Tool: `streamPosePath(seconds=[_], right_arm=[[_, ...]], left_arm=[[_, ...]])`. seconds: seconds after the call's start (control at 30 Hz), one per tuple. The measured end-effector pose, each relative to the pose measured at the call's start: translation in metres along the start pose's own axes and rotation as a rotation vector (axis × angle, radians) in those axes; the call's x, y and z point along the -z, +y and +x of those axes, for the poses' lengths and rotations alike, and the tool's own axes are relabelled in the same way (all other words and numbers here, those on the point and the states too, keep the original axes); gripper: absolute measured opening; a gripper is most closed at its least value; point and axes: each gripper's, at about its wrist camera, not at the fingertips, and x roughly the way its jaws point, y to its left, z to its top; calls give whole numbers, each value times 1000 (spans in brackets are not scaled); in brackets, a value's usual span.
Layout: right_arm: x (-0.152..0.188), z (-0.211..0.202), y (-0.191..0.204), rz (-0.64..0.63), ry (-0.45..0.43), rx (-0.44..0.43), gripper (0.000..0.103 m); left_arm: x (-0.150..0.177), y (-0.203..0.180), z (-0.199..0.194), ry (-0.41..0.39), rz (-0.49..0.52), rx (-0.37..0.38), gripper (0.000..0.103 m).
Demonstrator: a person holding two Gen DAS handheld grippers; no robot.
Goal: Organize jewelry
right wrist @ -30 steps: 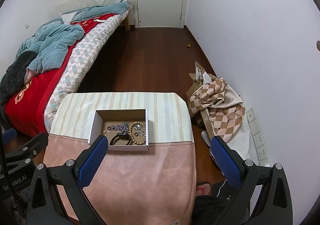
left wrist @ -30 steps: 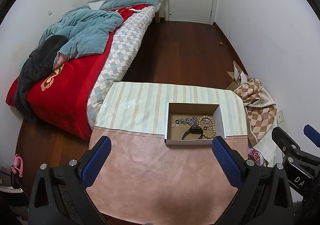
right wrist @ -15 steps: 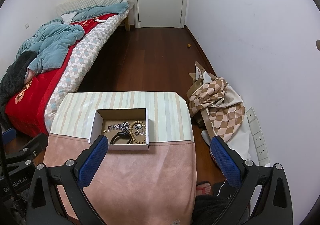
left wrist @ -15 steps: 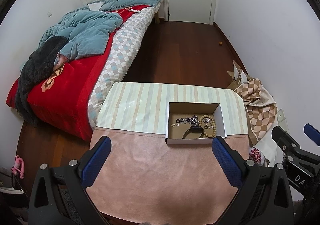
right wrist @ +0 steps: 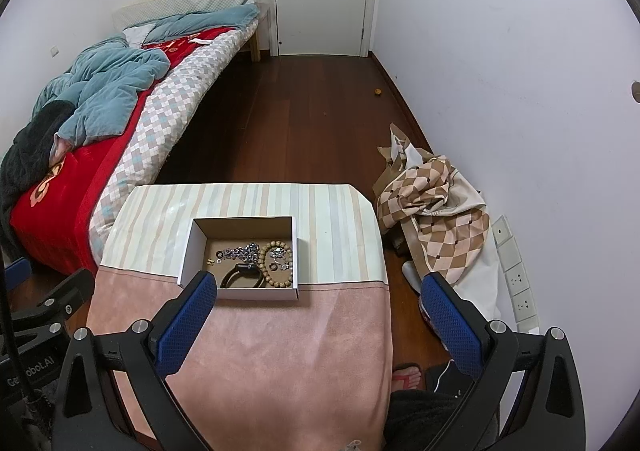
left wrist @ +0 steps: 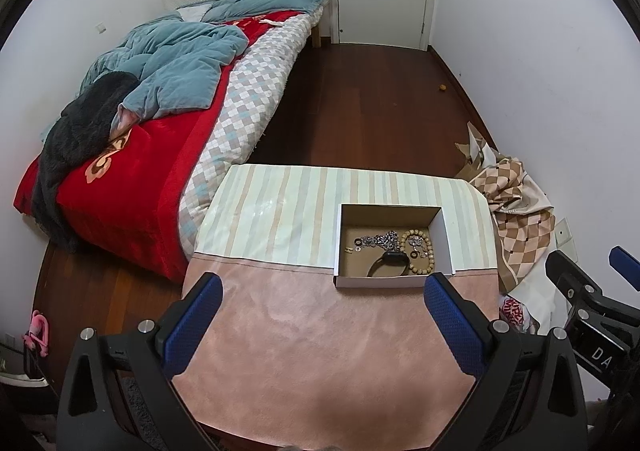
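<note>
1. The left gripper [left wrist: 320, 293] hangs above the pink cloth, its blue-padded fingers [left wrist: 192, 325] spread wide with nothing between them.
2. The right gripper [right wrist: 318, 293] is likewise wide open and empty, held above the same cloth.
3. A shallow white cardboard box [left wrist: 394, 283] sits on the table [left wrist: 280, 331], ahead of the left gripper and toward its right finger; its near wall lies just beyond that fingertip.
4. From the right wrist, the box [right wrist: 188, 247] lies ahead and to the left, with the left finger's tip overlapping its near left corner in view; whether they touch cannot be told.
5. Inside the box, a black band [left wrist: 386, 265] lies nearest the grippers, against the front wall.
6. A wooden bead bracelet [left wrist: 428, 255] curls on the right side of the box floor, with small metal pieces [left wrist: 418, 245] inside its loop.
7. A silver chain [left wrist: 380, 239] lies beyond the band, and a few tiny rings [left wrist: 357, 245] sit to its left.
8. Beyond the pink cloth [right wrist: 280, 351], a striped cloth [right wrist: 240, 199] covers the far half of the table.
9. A bed [left wrist: 160, 111] stands far left; checked fabric [right wrist: 436, 207] lies heaped on the floor to the right.
10. A person's sandalled foot [right wrist: 408, 375] shows beside the right gripper's right finger.
</note>
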Motion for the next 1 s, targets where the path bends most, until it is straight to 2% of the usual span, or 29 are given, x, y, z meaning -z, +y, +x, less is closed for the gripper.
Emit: streamPosePath(seconds=[1.0], right_arm=[[1, -2, -1, -2, 1, -2, 103]], left_arm=[[7, 0, -1, 3, -4, -1, 103]])
